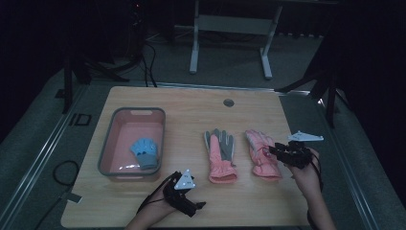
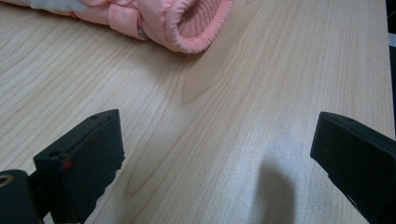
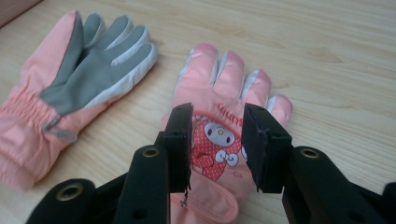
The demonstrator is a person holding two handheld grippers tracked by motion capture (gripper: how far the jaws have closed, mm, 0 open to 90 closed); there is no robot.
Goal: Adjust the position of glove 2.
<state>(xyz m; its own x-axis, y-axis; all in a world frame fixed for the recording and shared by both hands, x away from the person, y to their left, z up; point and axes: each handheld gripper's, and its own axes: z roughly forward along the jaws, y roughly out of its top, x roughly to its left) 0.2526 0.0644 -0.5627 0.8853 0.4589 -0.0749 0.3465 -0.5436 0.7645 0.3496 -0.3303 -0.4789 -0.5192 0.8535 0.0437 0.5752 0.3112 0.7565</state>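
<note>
Basin (image 1: 109,143) in pink with a grey rim sits at the table's left, a small blue glove (image 1: 144,152) inside it. Near the front edge the left gripper (image 1: 191,207) rests with its jaws spread wide over bare wood. A pink-and-grey glove (image 1: 220,155) lies palm up mid-table. Beside it, the right gripper (image 3: 217,140) hovers part-open above the pink cartoon glove (image 3: 224,135), gripping nothing.
</note>
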